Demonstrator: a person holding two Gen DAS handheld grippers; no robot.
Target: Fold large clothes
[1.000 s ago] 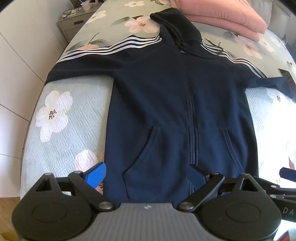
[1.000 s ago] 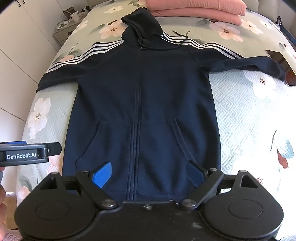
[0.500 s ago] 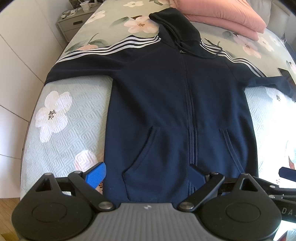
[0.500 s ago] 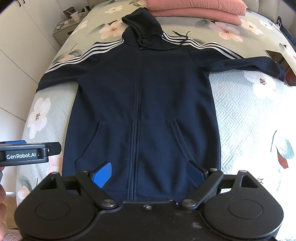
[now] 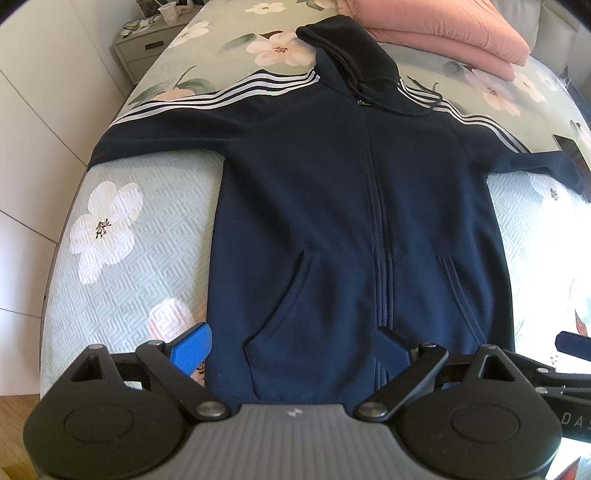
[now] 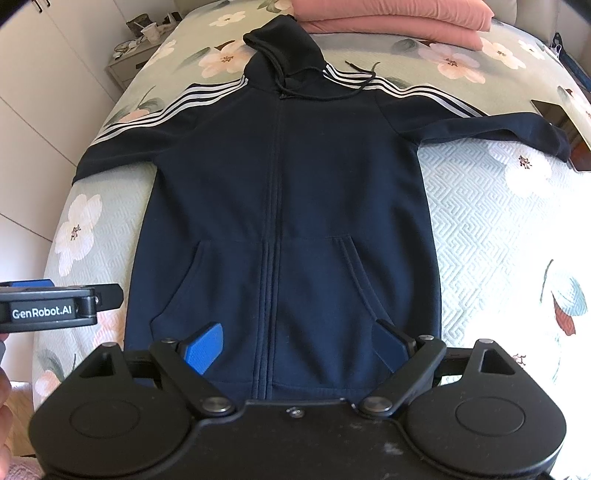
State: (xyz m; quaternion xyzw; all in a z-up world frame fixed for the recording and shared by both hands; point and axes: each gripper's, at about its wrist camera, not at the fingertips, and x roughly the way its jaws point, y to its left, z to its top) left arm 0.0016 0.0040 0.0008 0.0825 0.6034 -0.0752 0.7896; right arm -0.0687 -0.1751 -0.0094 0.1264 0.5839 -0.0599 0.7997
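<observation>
At the far left, a pale nightstand (image 5: 144, 48) stands beside the bed, and white cabinet doors (image 6: 40, 85) run close along the bed's left edge, so the room on that side is narrow. The bedspread (image 5: 122, 280), pale green with flower prints, lies bare between that edge and the garment.

The navy zip hoodie (image 5: 332, 206) lies flat and face up in the middle of the bed, hood (image 6: 284, 40) at the far end, hem at the near edge. Its left sleeve (image 5: 177, 125), striped white, stretches out to the bed's left edge. The zipper is closed down the centre.

The left gripper (image 5: 291, 343) hovers over the near hem with its jaws wide apart, holding nothing; its left blue pad sits over the bedspread just beside the hoodie's left side seam, the right pad over the zipper. The right gripper (image 6: 295, 343) hangs over the hem too, jaws spread, empty, both pads above the pocket area.

The right sleeve (image 6: 491, 129) reaches toward a dark phone (image 6: 554, 114) near the right edge; its cuff lies just beside the phone. Wide bare bedspread lies to the right of the body. Folded pink bedding (image 6: 391, 18) sits at the far end, beyond the hood.
</observation>
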